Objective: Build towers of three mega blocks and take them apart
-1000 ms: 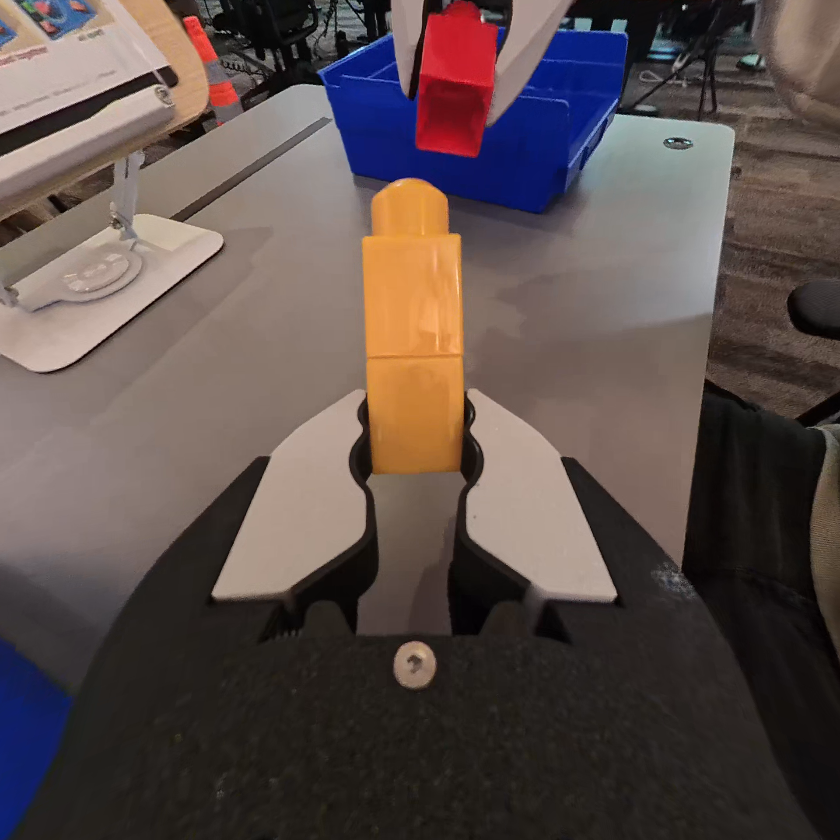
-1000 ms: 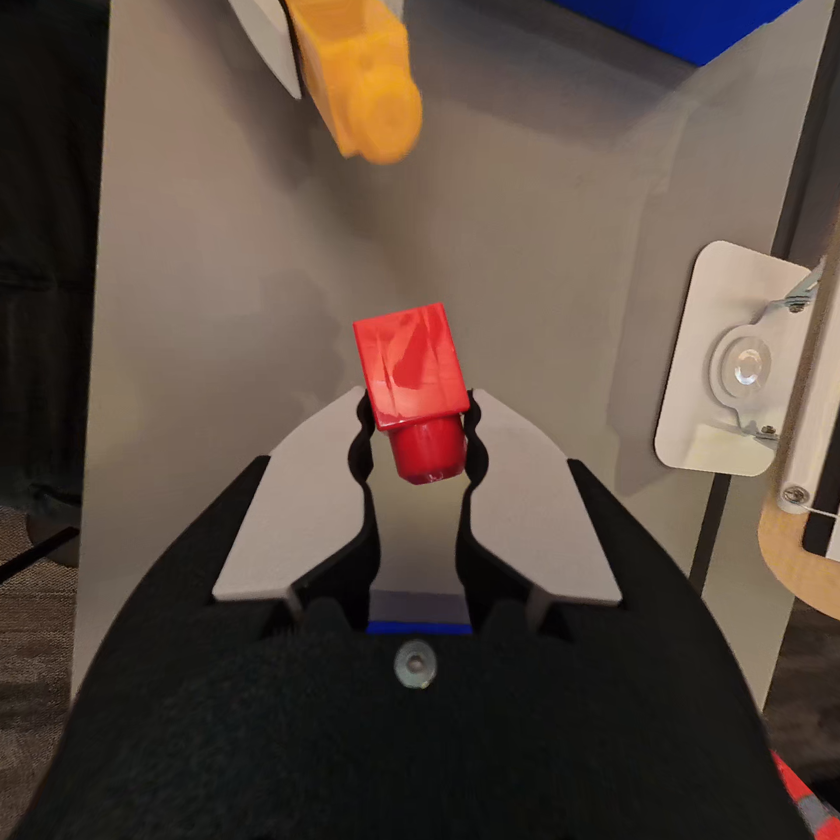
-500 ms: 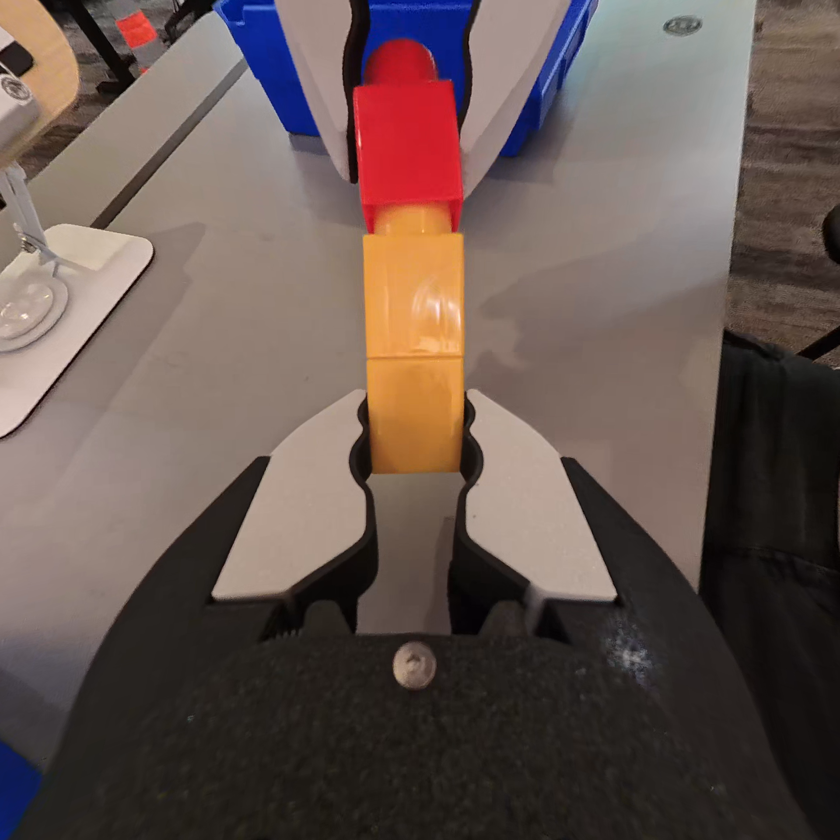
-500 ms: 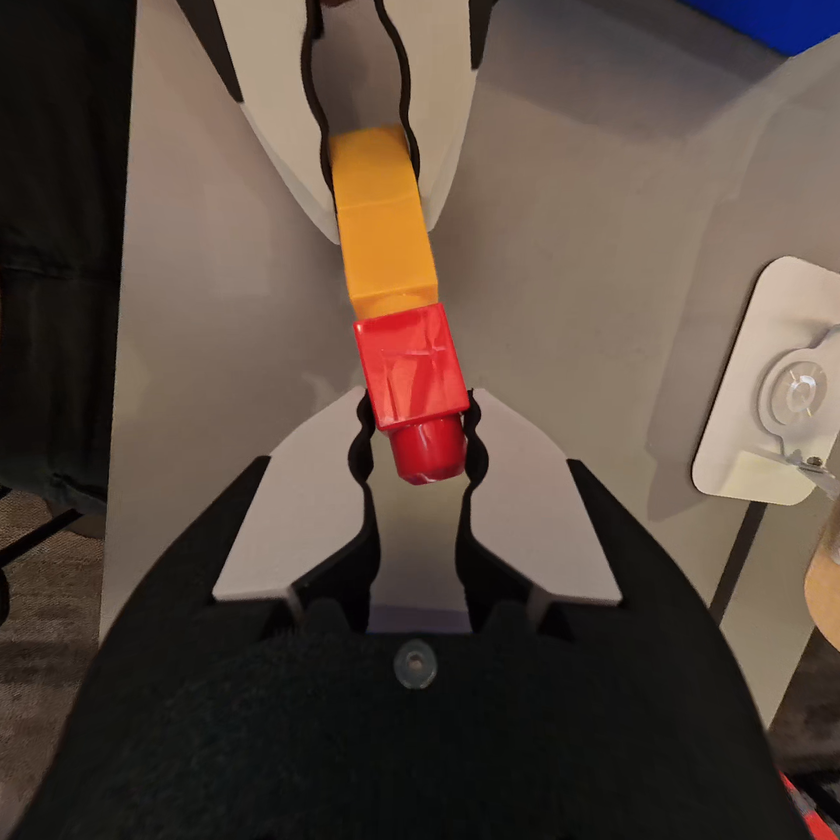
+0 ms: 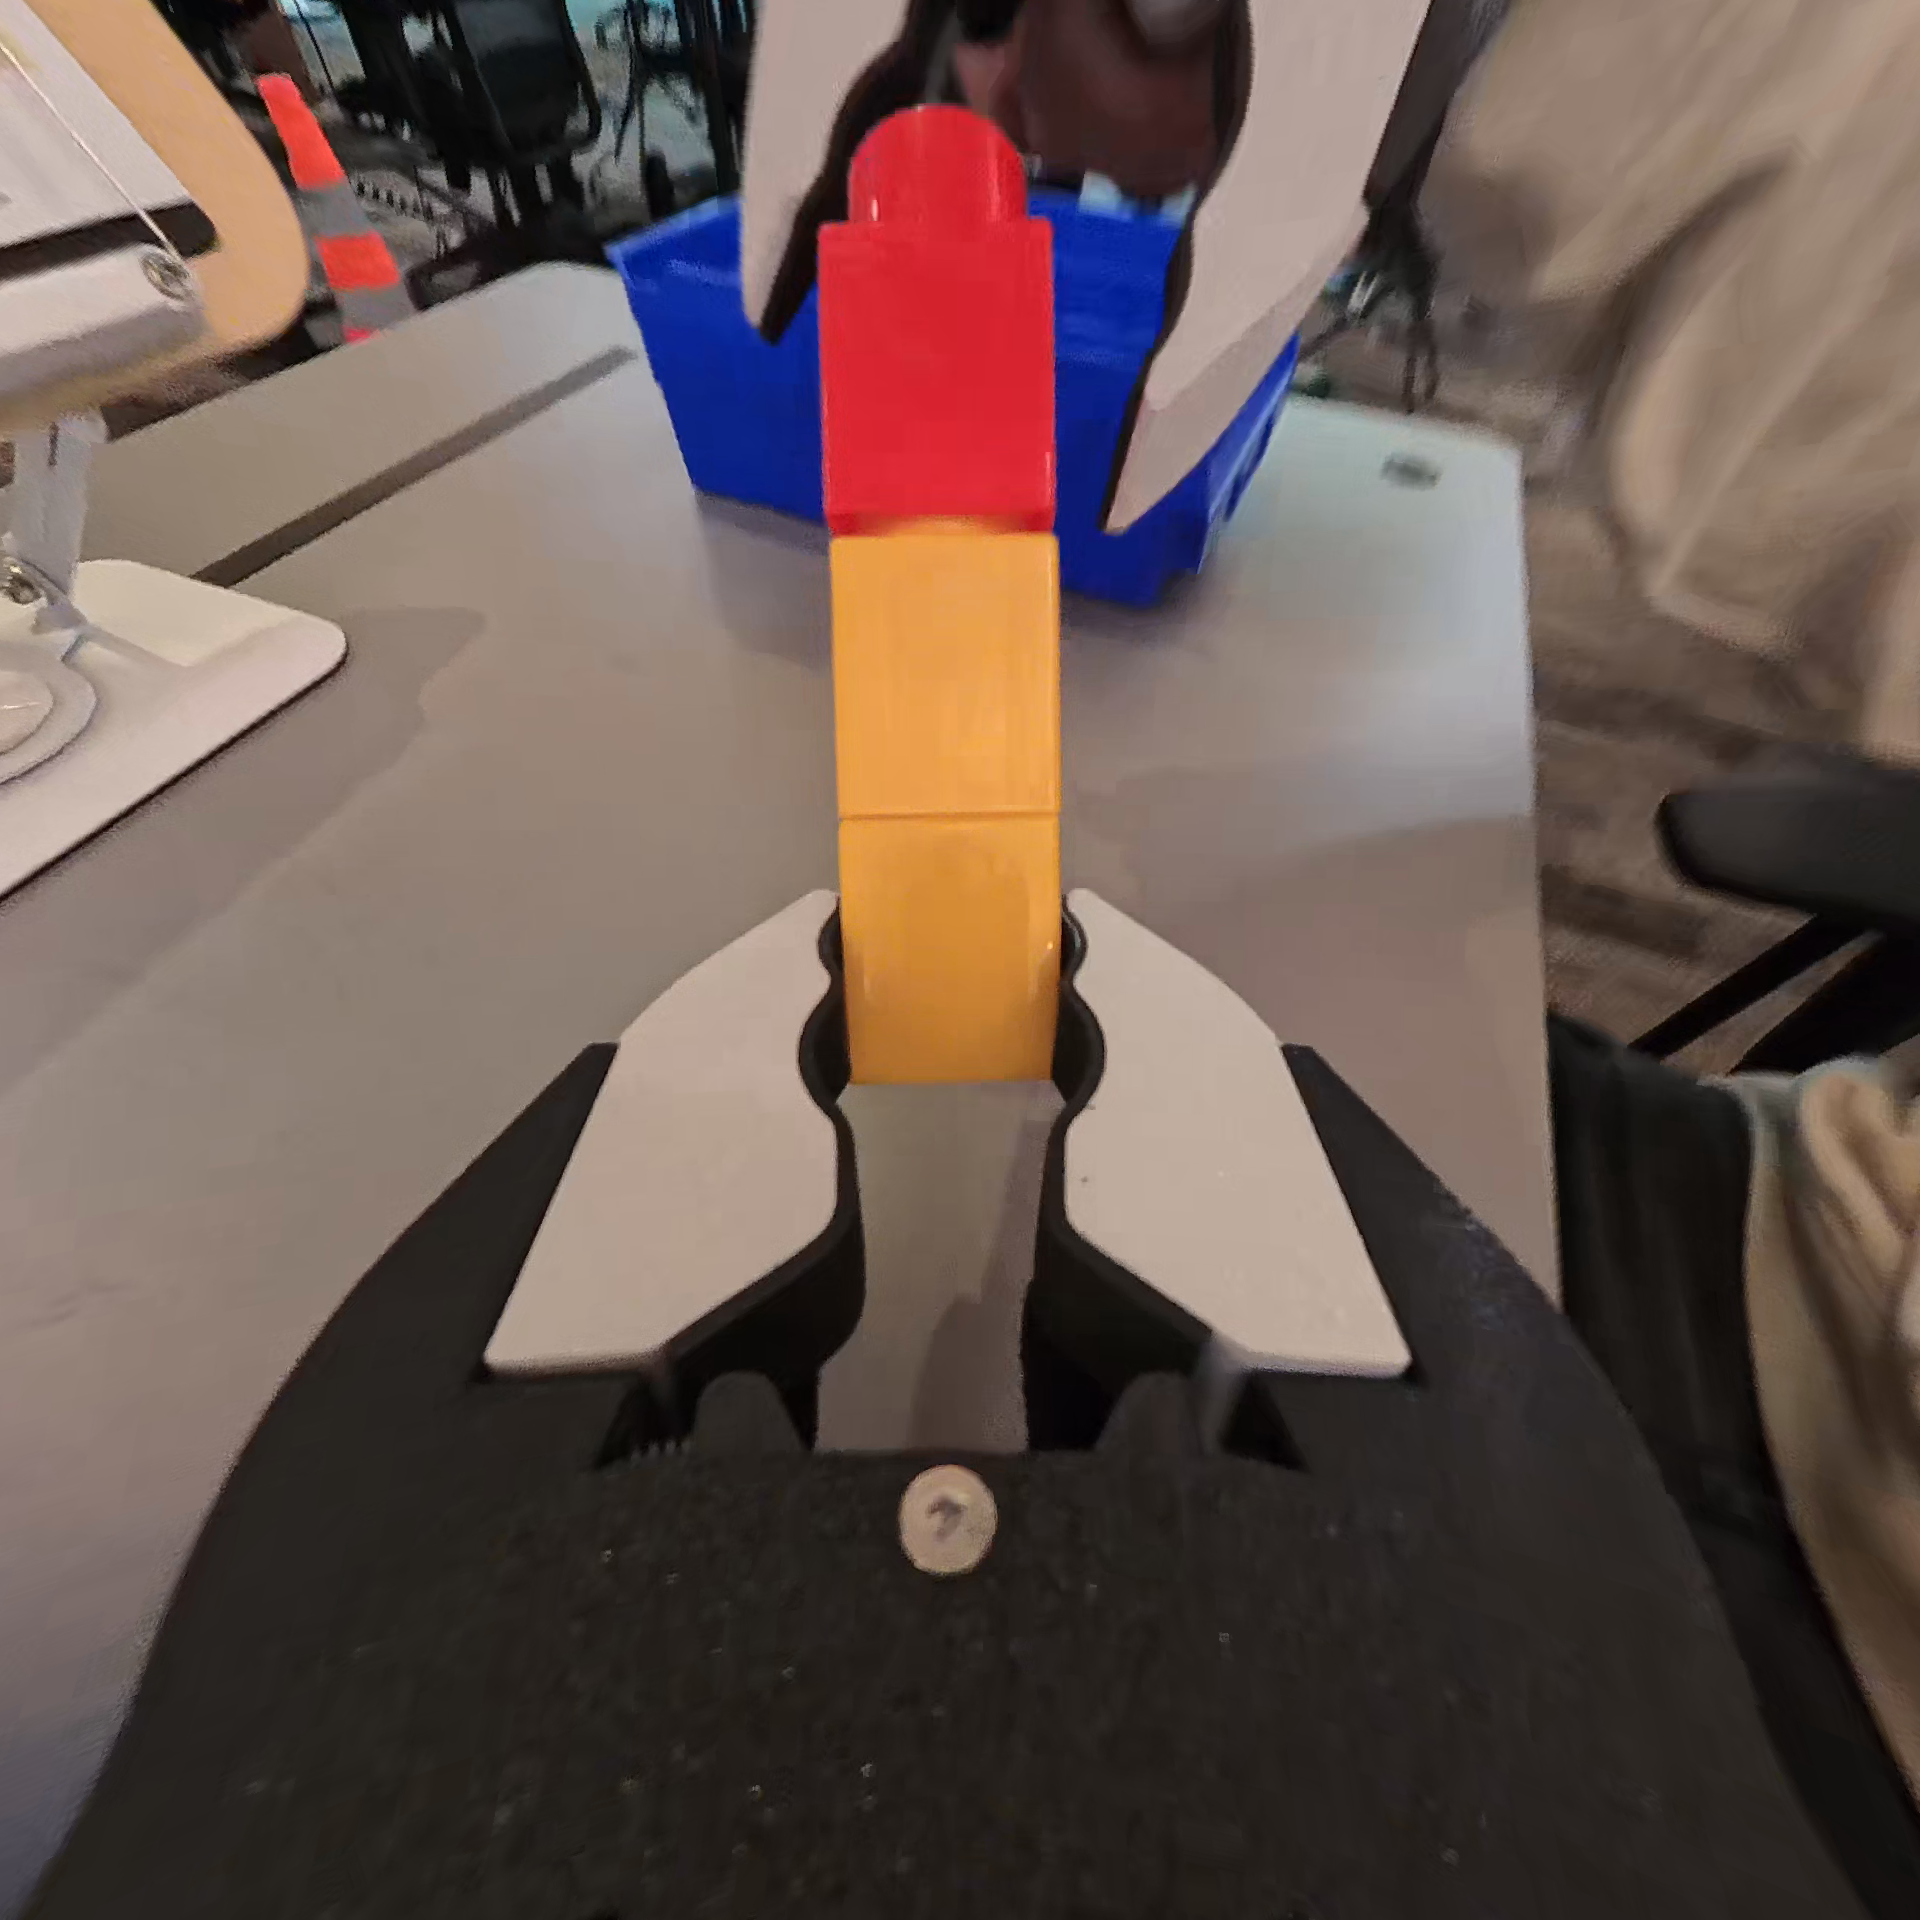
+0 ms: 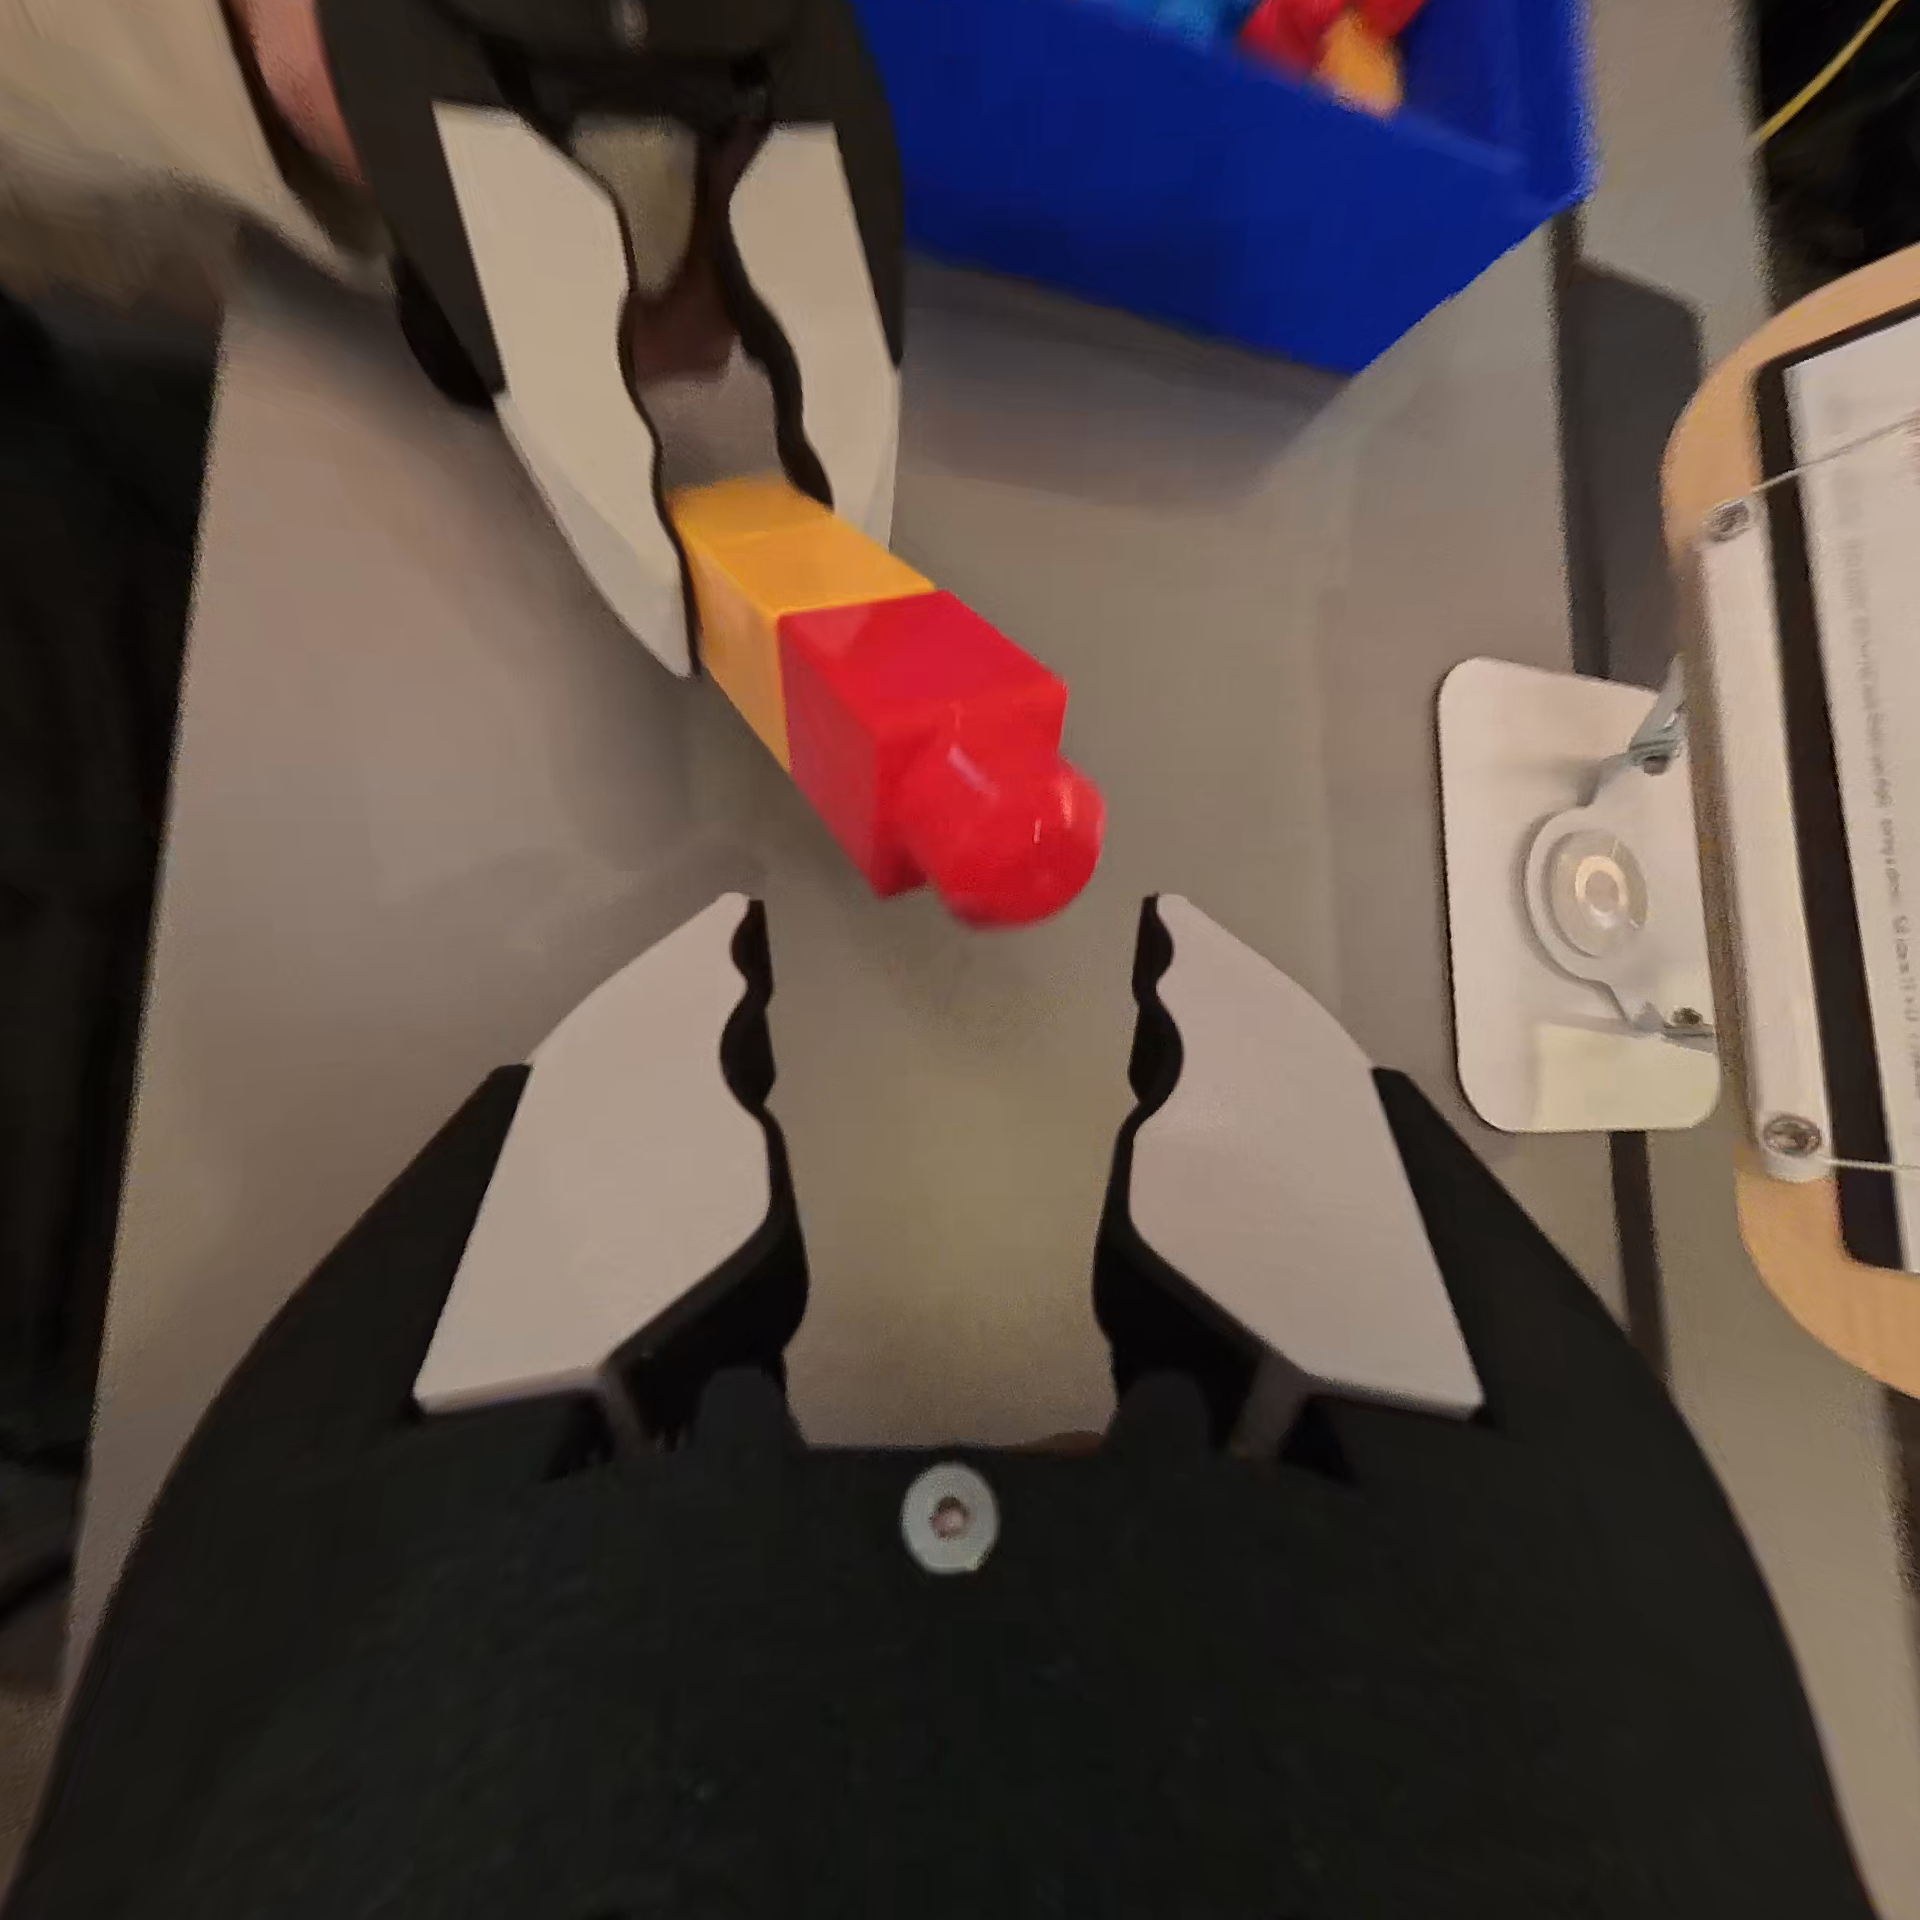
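My left gripper (image 5: 948,925) is shut on the lowest orange block (image 5: 948,951) of a tower of three. A second orange block (image 5: 945,675) sits on it and a red block (image 5: 935,364) tops it. The tower is held above the grey table (image 5: 520,831). In the right wrist view the same tower shows, red block (image 6: 925,727) toward me, orange blocks (image 6: 769,582) in the left gripper (image 6: 758,561). My right gripper (image 6: 945,914) is open and empty, just off the red block's stud. It also shows in the left wrist view (image 5: 945,416), its fingers spread either side of the red block without touching.
A blue bin (image 5: 727,395) with loose blocks stands at the table's far side; it also shows in the right wrist view (image 6: 1195,187). A white stand base (image 5: 156,707) with a wooden board (image 6: 1787,831) sits to one side. An orange cone (image 5: 332,229) stands beyond. A person's sleeve (image 5: 1714,416) is at right.
My right gripper pressed the red block onto the two orange blocks, then opened, let go of it and drew back. The left gripper kept its hold on the bottom orange block.
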The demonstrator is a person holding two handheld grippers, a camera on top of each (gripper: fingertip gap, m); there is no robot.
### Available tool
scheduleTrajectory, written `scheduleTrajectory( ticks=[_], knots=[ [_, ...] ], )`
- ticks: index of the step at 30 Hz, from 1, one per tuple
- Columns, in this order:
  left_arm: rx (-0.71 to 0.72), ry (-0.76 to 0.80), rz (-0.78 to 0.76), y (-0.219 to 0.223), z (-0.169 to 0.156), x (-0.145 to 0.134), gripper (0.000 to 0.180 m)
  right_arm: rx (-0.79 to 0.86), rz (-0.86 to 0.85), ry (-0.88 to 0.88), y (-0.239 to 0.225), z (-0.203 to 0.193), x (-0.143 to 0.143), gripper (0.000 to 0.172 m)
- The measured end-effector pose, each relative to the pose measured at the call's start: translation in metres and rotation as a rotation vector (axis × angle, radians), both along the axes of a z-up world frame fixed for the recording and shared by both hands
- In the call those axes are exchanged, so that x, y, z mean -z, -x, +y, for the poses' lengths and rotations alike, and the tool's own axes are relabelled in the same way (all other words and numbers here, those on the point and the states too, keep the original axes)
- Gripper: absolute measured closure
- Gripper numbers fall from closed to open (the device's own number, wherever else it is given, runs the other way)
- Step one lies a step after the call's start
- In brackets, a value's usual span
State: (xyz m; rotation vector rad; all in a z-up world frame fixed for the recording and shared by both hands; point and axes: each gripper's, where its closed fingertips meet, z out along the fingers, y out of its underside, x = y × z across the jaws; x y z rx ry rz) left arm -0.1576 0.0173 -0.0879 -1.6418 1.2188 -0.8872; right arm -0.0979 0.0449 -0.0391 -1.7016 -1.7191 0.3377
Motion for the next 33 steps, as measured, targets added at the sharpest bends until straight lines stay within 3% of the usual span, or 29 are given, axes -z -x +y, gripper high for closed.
scheduleTrajectory(
  ticks=[1,5,7,12,15,18,21,33],
  knots=[
    [0.003,0.026,-0.052,0.002,0.002,-0.007,0.145,0.013,0.112,0.024,0.0,0.0,-0.01,0.103],
    [0.037,0.131,-0.271,0.008,0.009,-0.033,0.145,0.081,0.822,0.201,-0.001,0.003,-0.06,0.109],
    [0.065,0.174,-0.326,0.008,0.009,-0.036,0.145,0.097,1.12,0.312,-0.004,0.007,-0.064,0.118],
    [0.119,0.256,-0.388,-0.002,0.003,-0.029,0.145,0.051,1.391,0.494,0.015,0.007,-0.047,0.118],
    [0.129,0.259,-0.368,-0.007,0.0,-0.024,0.145,0.008,1.44,0.58,0.023,0.006,-0.042,0.119],
    [0.135,0.264,-0.359,-0.011,-0.002,-0.021,0.145,0.004,1.398,0.548,0.03,0.003,-0.039,0.12],
    [0.143,0.26,-0.331,-0.015,-0.003,-0.016,0.145,-0.003,1.428,0.544,0.026,0.003,-0.04,0.136],
    [0.171,0.265,-0.25,-0.018,-0.01,-0.003,0.145,-0.049,1.259,0.552,0.027,-0.007,-0.026,0.136]
  ],
)
